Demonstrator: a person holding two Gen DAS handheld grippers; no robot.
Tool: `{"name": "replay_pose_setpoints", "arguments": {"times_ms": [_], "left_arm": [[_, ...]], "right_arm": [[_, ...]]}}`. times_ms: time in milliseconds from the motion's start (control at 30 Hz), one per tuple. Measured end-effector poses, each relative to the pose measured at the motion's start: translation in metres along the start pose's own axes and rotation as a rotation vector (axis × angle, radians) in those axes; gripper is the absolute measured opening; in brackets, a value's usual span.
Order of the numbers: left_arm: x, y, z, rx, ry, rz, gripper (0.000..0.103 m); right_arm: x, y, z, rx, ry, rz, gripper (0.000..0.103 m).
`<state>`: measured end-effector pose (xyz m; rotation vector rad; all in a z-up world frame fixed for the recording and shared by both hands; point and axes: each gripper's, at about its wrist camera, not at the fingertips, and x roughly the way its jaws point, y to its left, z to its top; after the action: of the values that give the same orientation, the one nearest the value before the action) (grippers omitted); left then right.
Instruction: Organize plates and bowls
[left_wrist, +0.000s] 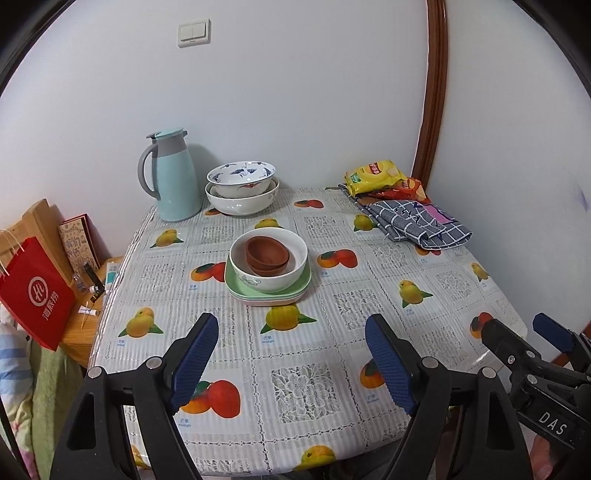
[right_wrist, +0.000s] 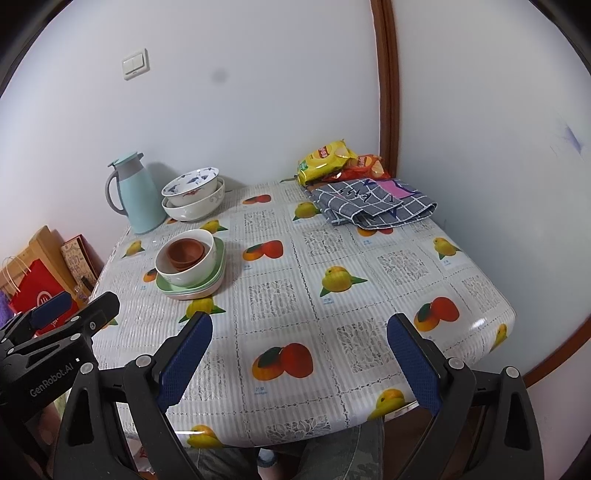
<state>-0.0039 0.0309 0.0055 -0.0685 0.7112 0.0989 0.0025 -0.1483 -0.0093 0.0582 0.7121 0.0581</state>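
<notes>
**Dishes stacked, both claws free**

Near me, my left claw (left_wrist: 291, 363) and right claw (right_wrist: 299, 363) hang released over the counter (left_wrist: 332, 369), empty. Mid-counter, brown cups (left_wrist: 266, 254) sit inside a white bowl (left_wrist: 268, 264) on green plates (left_wrist: 267, 290). Farther back, two big bowls (left_wrist: 242, 192) sit nested. I judge little remains.

A lived-in home dining corner: a tabletop (left_wrist: 295, 369) under a fruit-print plastic cover, a thermos jug (left_wrist: 173, 177), stacked bowls (left_wrist: 242, 192), snack packets (left_wrist: 376, 175), a folded checked cloth (left_wrist: 417, 221), a red shopping bag (left_wrist: 37, 295), and a wall light switch (left_wrist: 194, 33).
</notes>
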Motion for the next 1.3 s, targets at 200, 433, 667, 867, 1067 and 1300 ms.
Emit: {"name": "replay_pose_setpoints", "arguments": {"times_ms": [200, 433, 667, 867, 1067, 1300], "left_arm": [[-0.0011, 0.0016, -0.0006, -0.007, -0.004, 0.004, 0.081], [-0.002, 0.0027, -0.0021, -0.013, -0.006, 0.005, 0.081], [-0.003, 0.0017, -0.0025, -0.01, -0.006, 0.007, 0.081], [-0.0035, 0.0016, -0.0023, -0.007, -0.006, 0.009, 0.081], [-0.003, 0.0011, -0.0022, -0.007, -0.004, 0.011, 0.081], [-0.0027, 0.0017, -0.0023, -0.01, -0.007, 0.014, 0.081]], "right_arm": [[-0.0017, 0.0021, -0.0015, -0.003, -0.002, 0.001, 0.095], [-0.0045, 0.0056, -0.002, -0.012, -0.011, 0.002, 0.095], [-0.0049, 0.0068, -0.0021, -0.012, -0.011, 0.0, 0.095], [-0.0051, 0.0068, -0.0022, -0.013, -0.012, 0.002, 0.095], [-0.0057, 0.0074, -0.0024, -0.013, -0.013, 0.002, 0.095], [-0.0062, 0.0083, -0.0019, -0.012, -0.012, 0.005, 0.095]]}}
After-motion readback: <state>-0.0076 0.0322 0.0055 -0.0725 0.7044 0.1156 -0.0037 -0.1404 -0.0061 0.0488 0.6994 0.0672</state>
